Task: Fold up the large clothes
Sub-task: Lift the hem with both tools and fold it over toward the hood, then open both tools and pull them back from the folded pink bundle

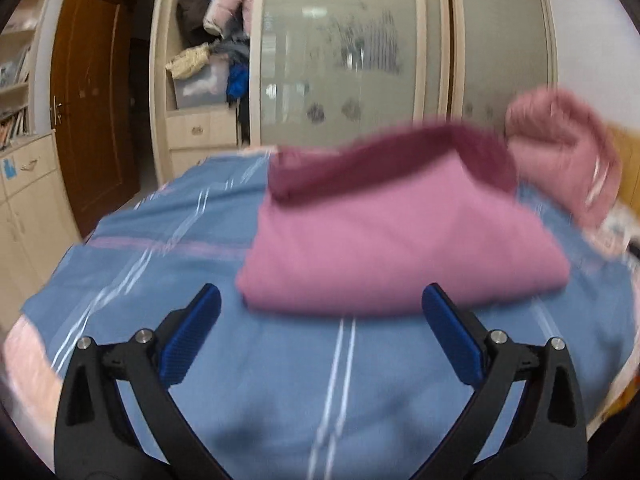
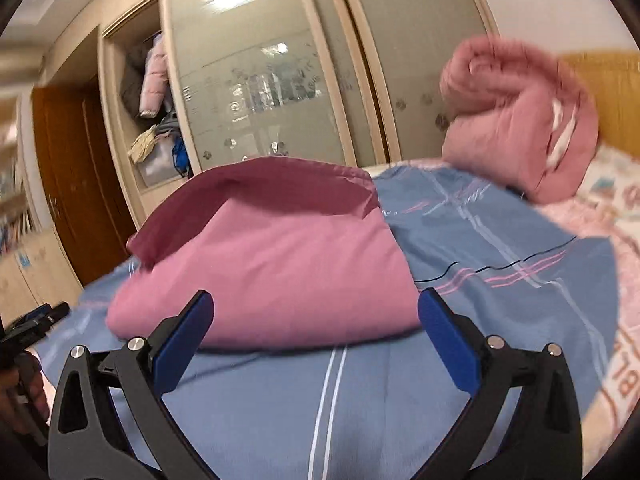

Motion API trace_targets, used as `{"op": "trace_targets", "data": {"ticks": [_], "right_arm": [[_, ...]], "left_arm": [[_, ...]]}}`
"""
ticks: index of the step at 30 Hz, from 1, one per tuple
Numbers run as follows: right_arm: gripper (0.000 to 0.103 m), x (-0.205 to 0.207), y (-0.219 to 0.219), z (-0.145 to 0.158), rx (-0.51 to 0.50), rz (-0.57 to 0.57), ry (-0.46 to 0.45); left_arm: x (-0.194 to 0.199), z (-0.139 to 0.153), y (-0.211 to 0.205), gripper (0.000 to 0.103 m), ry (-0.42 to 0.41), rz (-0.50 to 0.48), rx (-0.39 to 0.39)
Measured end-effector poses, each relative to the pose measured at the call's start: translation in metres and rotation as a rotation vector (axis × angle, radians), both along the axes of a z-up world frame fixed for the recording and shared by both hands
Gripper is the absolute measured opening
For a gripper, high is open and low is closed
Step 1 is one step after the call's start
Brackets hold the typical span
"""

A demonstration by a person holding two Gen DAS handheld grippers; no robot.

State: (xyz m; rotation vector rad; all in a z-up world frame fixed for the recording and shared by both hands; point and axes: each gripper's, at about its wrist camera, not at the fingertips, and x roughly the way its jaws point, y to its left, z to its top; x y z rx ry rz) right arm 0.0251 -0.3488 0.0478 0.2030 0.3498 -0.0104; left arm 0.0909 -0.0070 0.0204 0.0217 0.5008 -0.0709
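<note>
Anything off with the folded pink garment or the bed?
Mostly tidy. The pink garment lies folded on the blue sheet, but its darker top flap stands raised instead of lying flat. Both grippers are open and empty.

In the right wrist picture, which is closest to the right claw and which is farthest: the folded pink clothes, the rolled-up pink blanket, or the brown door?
From the right claw, which is open:
1. Folded pink clothes, right in front on the blue sheet.
2. Rolled-up pink blanket, farther back on the right, by the headboard.
3. Brown door, far left, beyond the bed.
</note>
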Motion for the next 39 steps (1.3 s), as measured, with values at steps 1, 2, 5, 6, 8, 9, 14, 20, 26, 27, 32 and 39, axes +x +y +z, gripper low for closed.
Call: {"op": "trace_targets", "data": {"ticks": [1, 2, 5, 6, 8, 9, 14, 20, 26, 27, 32, 39], "right_arm": [[0.102, -0.005, 0.005, -0.002, -0.036, -0.005, 0.002], [0.102, -0.010, 0.008, -0.004, -0.065, -0.014, 0.014], [0.102, -0.016, 0.002, -0.005, -0.048, -0.034, 0.026], [0.102, -0.018, 0.001, -0.004, -0.040, -0.038, 0.032], [0.102, -0.023, 0.003, -0.001, -0.032, -0.041, 0.060], [0.102, -0.024, 0.004, -0.001, -0.035, -0.032, 0.070], [0.102, -0.037, 0.019, 0.006, -0.076, -0.010, 0.074], [0.102, -0.053, 0.026, 0.027, -0.066, 0.011, 0.059], [0.102, -0.073, 0.043, 0.055, -0.056, 0.046, 0.054], [0.102, -0.076, 0.045, 0.058, -0.051, 0.053, 0.054], [0.102, -0.083, 0.051, 0.065, -0.027, 0.086, 0.061], [0.102, -0.040, 0.043, 0.025, -0.021, 0.030, 0.127]], "left_arm": [[-0.008, -0.006, -0.005, 0.101, 0.014, -0.011, -0.002], [-0.010, -0.007, -0.008, 0.101, 0.022, -0.015, -0.008], [-0.021, -0.015, -0.012, 0.101, 0.042, -0.024, -0.001], [-0.024, -0.014, -0.013, 0.101, 0.034, -0.030, 0.011], [-0.029, -0.007, -0.014, 0.101, 0.014, -0.025, 0.023], [-0.032, -0.005, -0.014, 0.101, 0.005, -0.022, 0.021], [-0.047, 0.007, -0.009, 0.101, 0.003, -0.019, -0.001], [-0.067, 0.027, -0.010, 0.101, -0.021, -0.029, 0.002], [-0.089, 0.044, -0.015, 0.101, -0.035, -0.047, -0.013], [-0.091, 0.047, -0.018, 0.101, -0.032, -0.054, -0.009], [-0.098, 0.045, -0.028, 0.101, -0.027, -0.097, 0.002], [-0.054, 0.012, -0.039, 0.101, 0.063, -0.075, 0.036]]}}
